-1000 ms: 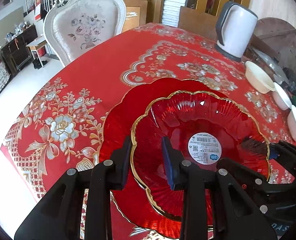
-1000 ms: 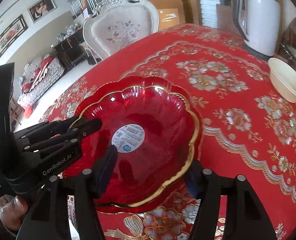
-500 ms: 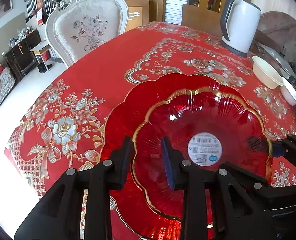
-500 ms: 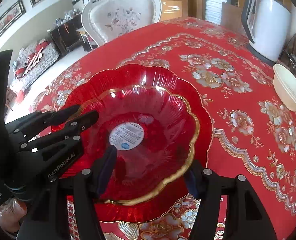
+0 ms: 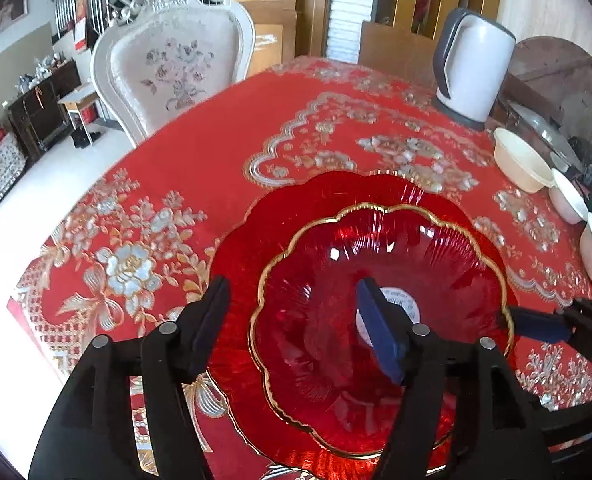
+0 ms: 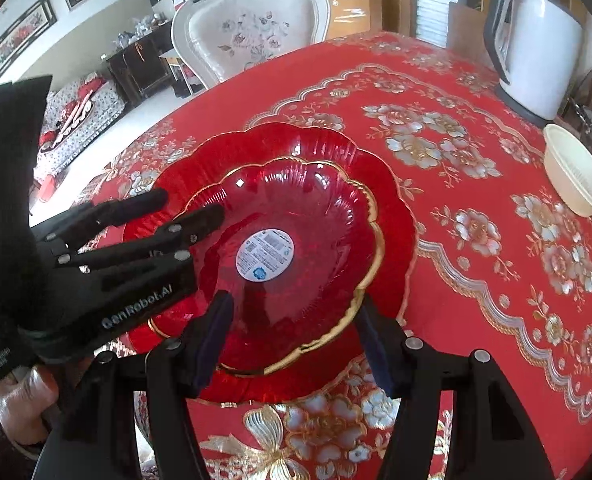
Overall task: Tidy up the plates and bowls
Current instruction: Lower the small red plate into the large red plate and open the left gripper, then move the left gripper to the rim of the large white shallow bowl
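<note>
A small red glass plate [image 5: 375, 264] [image 6: 315, 216] with a gold scalloped rim and a white sticker lies inside a larger red plate [image 5: 296, 208] [image 6: 280, 140] on the red flowered tablecloth. My left gripper [image 5: 292, 296] [image 6: 188, 205] is at the small plate's left rim. Its jaws are opening, the rim runs between them, and neither pad presses on it. My right gripper [image 6: 294, 304] [image 5: 543, 316] stands open over the small plate's near rim, one finger above the inside and one outside.
At the far right stand a white kettle [image 5: 471, 68] [image 6: 535, 52], a cream bowl [image 5: 523, 164] [image 6: 575, 176] and two white bowls [image 5: 571, 200]. A white upholstered chair [image 5: 172, 64] is behind the table. The table edge drops off at the left.
My left gripper's jaws, which pinched the small plate's rim, have spread wide and let it go. The small plate now rests on the larger one. The right gripper's jaws are unchanged.
</note>
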A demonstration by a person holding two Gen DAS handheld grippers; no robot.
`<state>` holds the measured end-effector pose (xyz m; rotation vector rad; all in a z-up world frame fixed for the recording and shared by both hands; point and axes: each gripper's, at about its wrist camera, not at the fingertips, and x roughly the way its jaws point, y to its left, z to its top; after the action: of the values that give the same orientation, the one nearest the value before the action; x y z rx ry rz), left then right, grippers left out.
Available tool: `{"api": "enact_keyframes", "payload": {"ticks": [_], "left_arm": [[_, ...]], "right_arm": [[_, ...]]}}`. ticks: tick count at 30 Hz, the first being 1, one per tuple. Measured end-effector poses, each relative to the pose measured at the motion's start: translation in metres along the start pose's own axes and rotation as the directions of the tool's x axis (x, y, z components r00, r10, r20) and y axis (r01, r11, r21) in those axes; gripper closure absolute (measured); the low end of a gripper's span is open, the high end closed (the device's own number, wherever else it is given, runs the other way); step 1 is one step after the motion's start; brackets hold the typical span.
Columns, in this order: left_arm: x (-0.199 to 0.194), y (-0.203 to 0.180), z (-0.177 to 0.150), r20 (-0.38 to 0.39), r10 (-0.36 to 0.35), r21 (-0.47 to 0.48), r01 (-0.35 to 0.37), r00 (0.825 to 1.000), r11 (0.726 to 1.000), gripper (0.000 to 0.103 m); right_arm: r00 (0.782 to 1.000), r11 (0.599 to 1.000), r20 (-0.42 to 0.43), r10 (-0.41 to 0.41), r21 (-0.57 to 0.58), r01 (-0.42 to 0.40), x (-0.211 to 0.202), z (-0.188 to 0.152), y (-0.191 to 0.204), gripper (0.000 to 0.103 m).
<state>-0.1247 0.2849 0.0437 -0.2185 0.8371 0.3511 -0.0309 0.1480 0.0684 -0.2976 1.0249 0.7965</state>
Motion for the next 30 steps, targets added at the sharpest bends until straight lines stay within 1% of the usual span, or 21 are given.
{"api": "enact_keyframes", "payload": {"ticks": [7,10,13,16,17,18,19,23,30], "left_arm": [[-0.005,-0.003,0.005,0.004,-0.033,-0.030,0.033,0.999,0.999,0.036],[-0.011,-0.010,0.008,0.020,-0.058,-0.040,0.059,0.998,0.997,0.036],[-0.017,-0.024,0.011,0.035,-0.081,-0.023,0.082,0.996,0.996,0.036],[-0.020,-0.042,0.013,0.037,-0.112,-0.002,0.113,0.993,0.994,0.035],[-0.020,-0.052,0.014,0.034,-0.129,0.012,0.128,0.991,0.992,0.033],[-0.020,-0.059,0.014,0.031,-0.141,0.023,0.140,0.990,0.990,0.029],[-0.020,-0.067,0.014,0.027,-0.155,0.035,0.154,0.987,0.987,0.028],[-0.018,-0.104,0.014,0.000,-0.203,0.091,0.202,0.979,0.975,0.028],[-0.017,-0.171,0.015,-0.025,-0.249,0.192,0.249,0.968,0.949,0.028]], "right_arm": [[0.999,1.000,0.031,0.022,0.001,-0.022,-0.019,-0.009,-0.003,0.040],[0.998,0.999,0.047,0.028,0.037,-0.030,-0.029,-0.015,-0.014,0.039],[0.998,0.997,0.063,0.025,0.075,-0.030,-0.038,-0.022,-0.030,0.039],[0.996,0.989,0.088,0.023,0.147,-0.035,-0.050,-0.032,-0.056,0.039],[0.995,0.985,0.094,0.018,0.171,-0.034,-0.054,-0.035,-0.065,0.039],[0.995,0.980,0.099,0.011,0.195,-0.030,-0.057,-0.038,-0.074,0.039],[0.995,0.976,0.104,0.005,0.216,-0.027,-0.060,-0.040,-0.082,0.039],[0.992,0.956,0.128,-0.010,0.292,-0.028,-0.075,-0.052,-0.111,0.039],[0.984,0.909,0.169,-0.061,0.417,-0.016,-0.103,-0.078,-0.162,0.036]]}}
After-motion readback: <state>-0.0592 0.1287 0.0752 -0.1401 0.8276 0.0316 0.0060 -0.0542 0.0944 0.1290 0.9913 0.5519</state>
